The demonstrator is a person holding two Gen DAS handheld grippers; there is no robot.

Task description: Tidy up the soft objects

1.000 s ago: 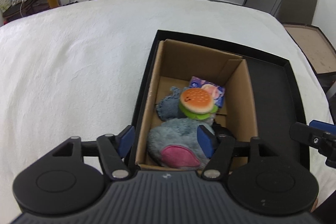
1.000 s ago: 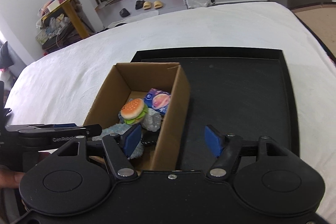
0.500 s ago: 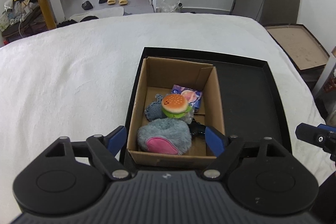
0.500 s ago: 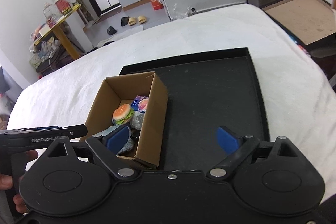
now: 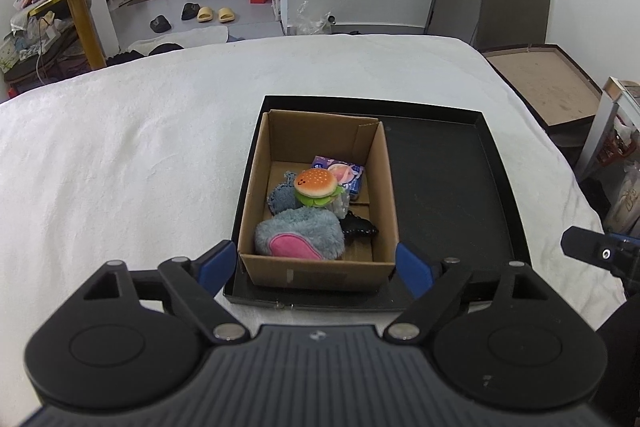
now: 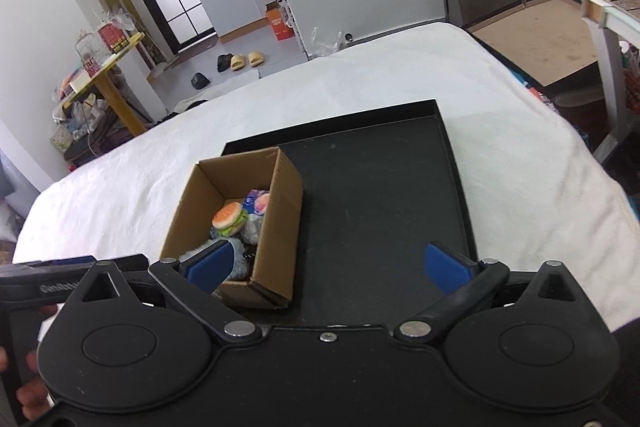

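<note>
Both hand-held grippers have drawn back and up from the cardboard box (image 5: 316, 267), which now looks smaller. Left hand-held gripper (image 5: 316, 265) is opening, jaws wide, empty, the box just ahead. Right hand-held gripper (image 6: 328, 263) is opening wide, empty, above the black tray (image 6: 380, 195). Inside the box lie the burger plush (image 5: 316, 183) and grey-pink plush (image 5: 300, 237).

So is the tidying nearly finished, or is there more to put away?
Looks nearly finished. The burger toy, grey plush and other soft bits sit inside the box on the tray. Both grippers hold nothing, jaws opening. No loose items show outside.
</note>
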